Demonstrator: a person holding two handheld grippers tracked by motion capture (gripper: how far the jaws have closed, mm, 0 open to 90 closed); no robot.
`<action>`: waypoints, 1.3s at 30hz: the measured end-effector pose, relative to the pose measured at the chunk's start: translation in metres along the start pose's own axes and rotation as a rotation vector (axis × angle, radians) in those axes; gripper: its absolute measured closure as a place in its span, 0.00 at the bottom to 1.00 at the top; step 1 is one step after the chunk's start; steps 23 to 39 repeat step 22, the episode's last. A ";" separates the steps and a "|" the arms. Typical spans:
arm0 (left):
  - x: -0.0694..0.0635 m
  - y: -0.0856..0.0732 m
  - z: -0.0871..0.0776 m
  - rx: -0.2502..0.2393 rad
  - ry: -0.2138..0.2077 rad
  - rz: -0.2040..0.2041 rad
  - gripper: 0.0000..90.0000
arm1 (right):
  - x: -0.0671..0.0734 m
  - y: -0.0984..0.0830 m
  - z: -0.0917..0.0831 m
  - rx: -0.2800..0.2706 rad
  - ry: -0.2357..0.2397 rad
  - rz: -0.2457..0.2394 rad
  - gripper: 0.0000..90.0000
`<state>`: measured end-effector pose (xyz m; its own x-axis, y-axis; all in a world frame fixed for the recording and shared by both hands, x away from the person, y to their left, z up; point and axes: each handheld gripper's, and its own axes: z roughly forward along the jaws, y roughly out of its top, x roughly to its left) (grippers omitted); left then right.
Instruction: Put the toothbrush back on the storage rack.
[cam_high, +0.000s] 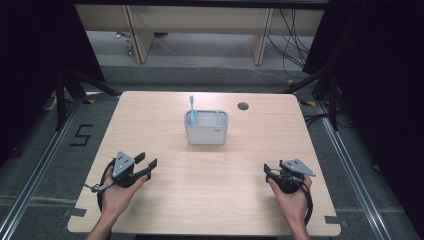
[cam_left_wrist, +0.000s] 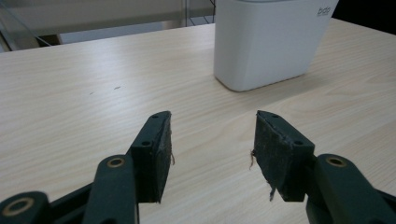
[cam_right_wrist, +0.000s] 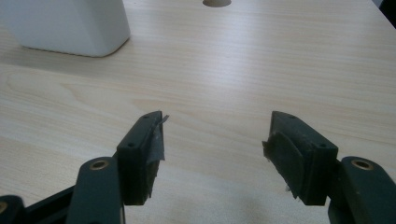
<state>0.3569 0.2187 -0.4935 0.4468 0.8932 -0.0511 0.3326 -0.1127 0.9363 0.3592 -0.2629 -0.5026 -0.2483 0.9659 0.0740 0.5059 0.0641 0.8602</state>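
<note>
We hold the left gripper (cam_high: 145, 164) and the right gripper (cam_high: 272, 172) low over the near corners of the bench (cam_high: 165, 195), each with its jaws spread wide and nothing between them. The white holder (cam_high: 206, 131) stands mid-bench toward the far side, well apart from both, with a blue toothbrush (cam_high: 191, 111) upright in its left end. We judge the brush light, stiff and slick, best taken by the handle just above the rim; the holder looks rigid and smooth-walled.
</note>
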 end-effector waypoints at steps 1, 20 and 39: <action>0.002 -0.005 -0.001 -0.010 0.008 -0.003 0.51 | -0.001 0.000 0.000 -0.003 0.000 -0.012 0.41; 0.009 -0.030 -0.006 -0.044 0.051 -0.007 0.49 | -0.002 0.000 0.001 0.003 -0.010 -0.042 0.41; 0.010 -0.031 -0.005 -0.058 0.048 -0.007 0.49 | -0.002 0.000 0.001 -0.005 -0.011 -0.037 0.41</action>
